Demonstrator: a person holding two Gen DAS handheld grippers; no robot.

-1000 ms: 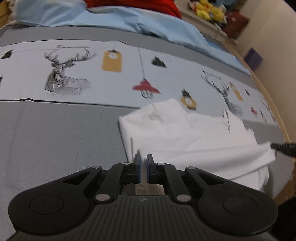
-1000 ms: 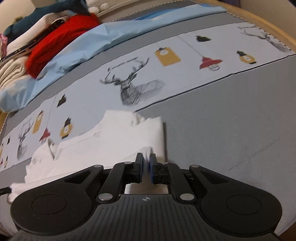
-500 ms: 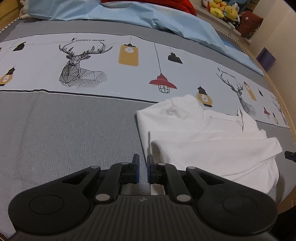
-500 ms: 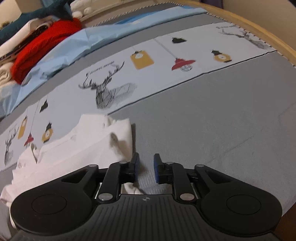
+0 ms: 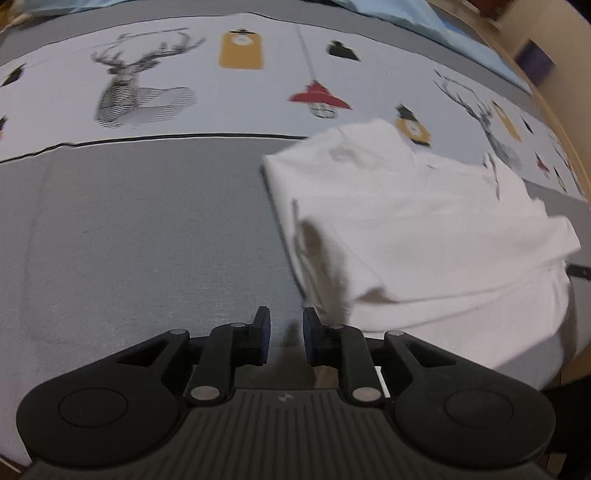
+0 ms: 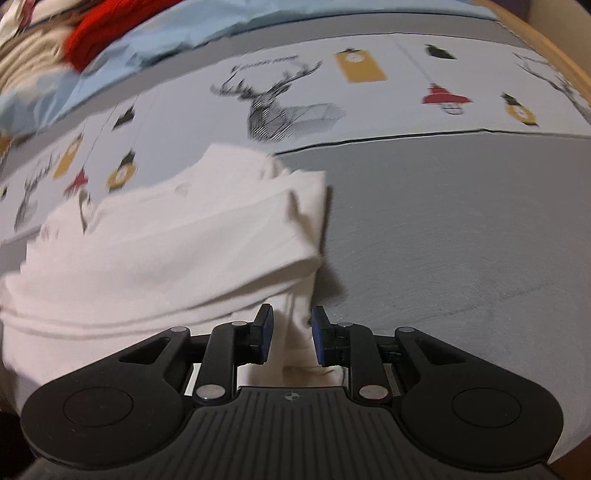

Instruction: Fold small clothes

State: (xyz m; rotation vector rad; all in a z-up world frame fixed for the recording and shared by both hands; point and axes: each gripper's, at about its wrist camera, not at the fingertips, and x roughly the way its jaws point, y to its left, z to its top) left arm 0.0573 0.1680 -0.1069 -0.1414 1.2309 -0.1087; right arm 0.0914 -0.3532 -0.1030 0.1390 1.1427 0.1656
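Note:
A small white garment (image 5: 424,229) lies partly folded on the grey bed cover, with a folded layer across it. My left gripper (image 5: 284,334) is open and empty, over bare cover just left of the garment's near corner. In the right wrist view the same garment (image 6: 166,254) spreads to the left. My right gripper (image 6: 290,332) is open, with the garment's near right corner lying between its fingers, not pinched.
The bed cover (image 5: 147,240) is grey with a pale band printed with deer and lamps (image 5: 140,92). A light blue sheet and a red cloth (image 6: 99,33) lie at the back. The wooden bed edge (image 6: 554,51) curves along the right.
Both grippers have opened and let go of the garment after laying a fold over it. The left gripper has drawn back to the left of the garment.

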